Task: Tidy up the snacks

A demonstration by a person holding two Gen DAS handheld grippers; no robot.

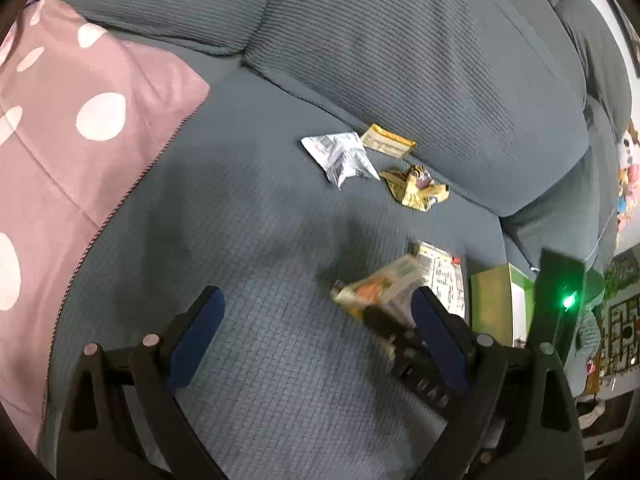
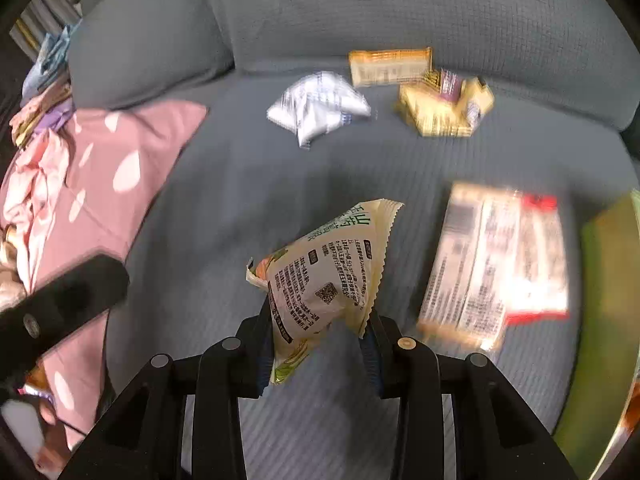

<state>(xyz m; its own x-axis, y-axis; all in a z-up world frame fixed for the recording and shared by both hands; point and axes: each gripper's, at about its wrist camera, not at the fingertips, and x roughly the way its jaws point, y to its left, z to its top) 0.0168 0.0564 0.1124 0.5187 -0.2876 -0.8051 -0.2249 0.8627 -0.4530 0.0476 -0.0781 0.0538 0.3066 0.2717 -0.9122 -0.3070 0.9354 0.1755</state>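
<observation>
Right wrist: blurred flat packet (image 2: 496,264), probably touching green box (image 2: 608,280).

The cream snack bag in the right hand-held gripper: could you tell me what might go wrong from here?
1. The right hand-held gripper pinches only the cream bag's lower corner, so the bag may slip or swing out.
2. The green box sits at the sofa's edge; a nudge might tip it off.
3. The red-edged packet lies beside the box and could get swept along.
</observation>
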